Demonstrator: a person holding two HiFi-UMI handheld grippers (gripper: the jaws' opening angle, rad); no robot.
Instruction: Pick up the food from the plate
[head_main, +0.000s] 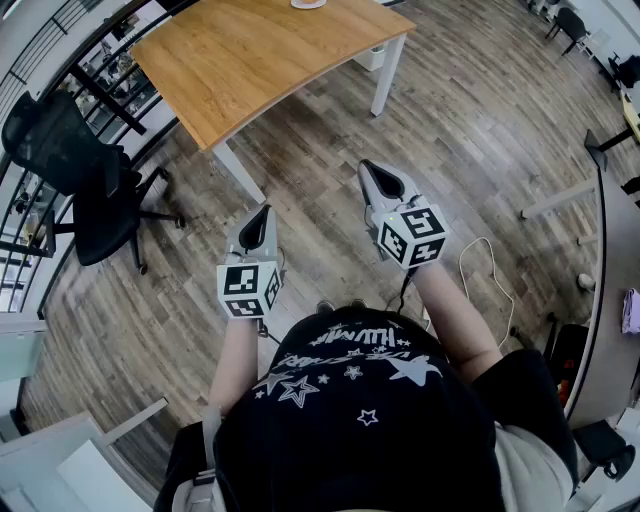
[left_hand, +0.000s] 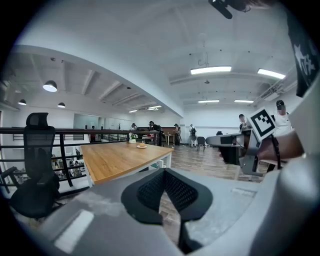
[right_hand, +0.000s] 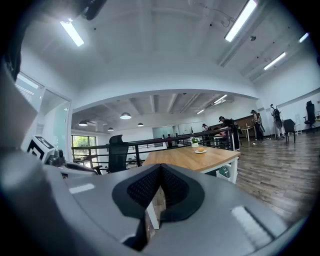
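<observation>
A small white plate (left_hand: 142, 146) with a piece of light-brown food (right_hand: 200, 149) sits at the far end of a wooden table (head_main: 250, 55). In the head view only the plate's rim (head_main: 308, 3) shows at the top edge. I stand on the wood floor a few steps short of the table. My left gripper (head_main: 262, 212) and right gripper (head_main: 368, 168) are held out in front of my body, pointing toward the table. Both are shut, pads touching, with nothing between them, as the left gripper view (left_hand: 164, 171) and the right gripper view (right_hand: 160, 166) also show.
A black office chair (head_main: 75, 170) stands left of the table beside a black railing (left_hand: 70, 132). A small vase of flowers (right_hand: 194, 142) stands near the plate. A white cable (head_main: 485, 265) lies on the floor at right, near another desk (head_main: 610, 300). People stand far back.
</observation>
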